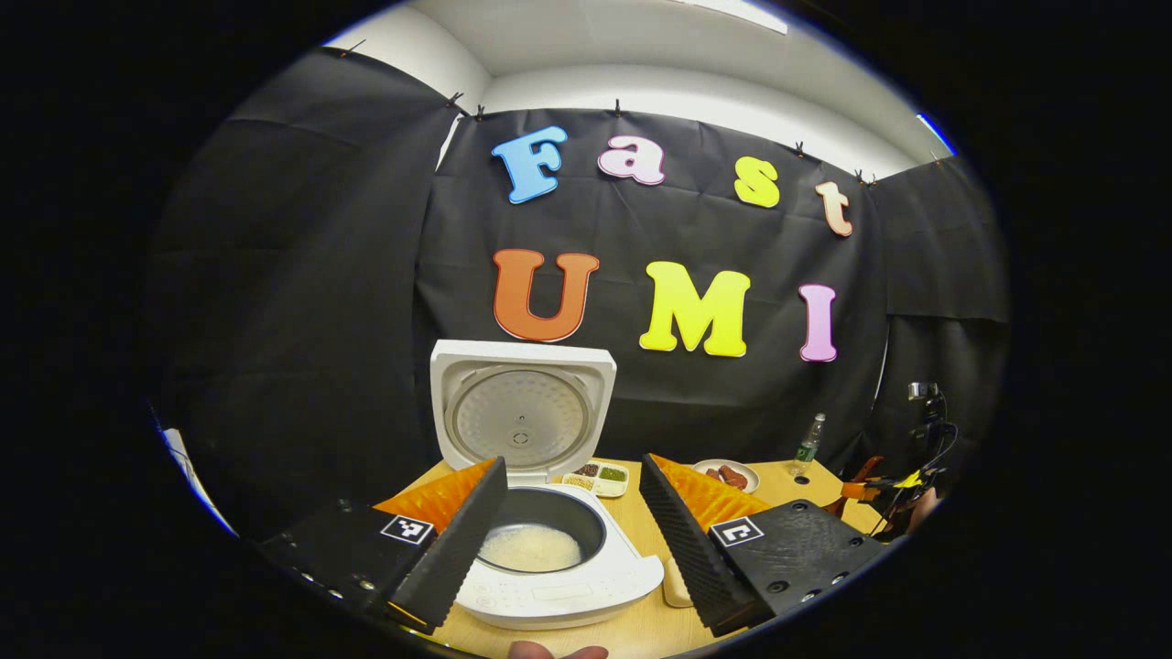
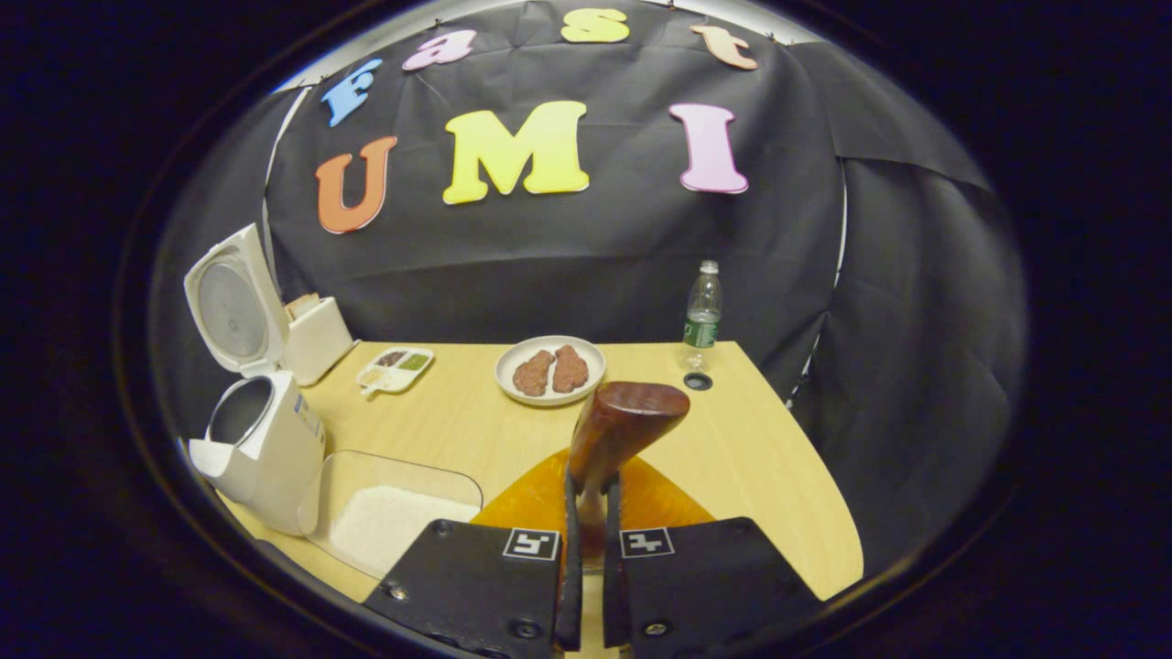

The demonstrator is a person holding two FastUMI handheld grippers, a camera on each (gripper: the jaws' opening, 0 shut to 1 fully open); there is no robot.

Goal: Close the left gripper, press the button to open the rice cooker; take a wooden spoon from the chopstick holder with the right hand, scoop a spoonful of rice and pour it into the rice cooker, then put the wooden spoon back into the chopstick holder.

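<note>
Fingers of the right gripper (image 2: 586, 513) pinch the dark wooden spoon (image 2: 623, 426), ready for scooping; the left gripper (image 1: 572, 517) spreads wide, framing the open white rice cooker (image 1: 549, 549).

One rice cooker (image 2: 261, 439) stands at the counter's (image 2: 751, 485) left edge. One clear tray of rice (image 2: 389, 517) lies just beside it. Farther back are one small divided dish (image 2: 396, 369), one white plate (image 2: 549, 369) carrying two brown patties (image 2: 552, 371), and one plastic bottle (image 2: 702, 318). One wooden spoon (image 2: 623, 426) is also in view.
</note>
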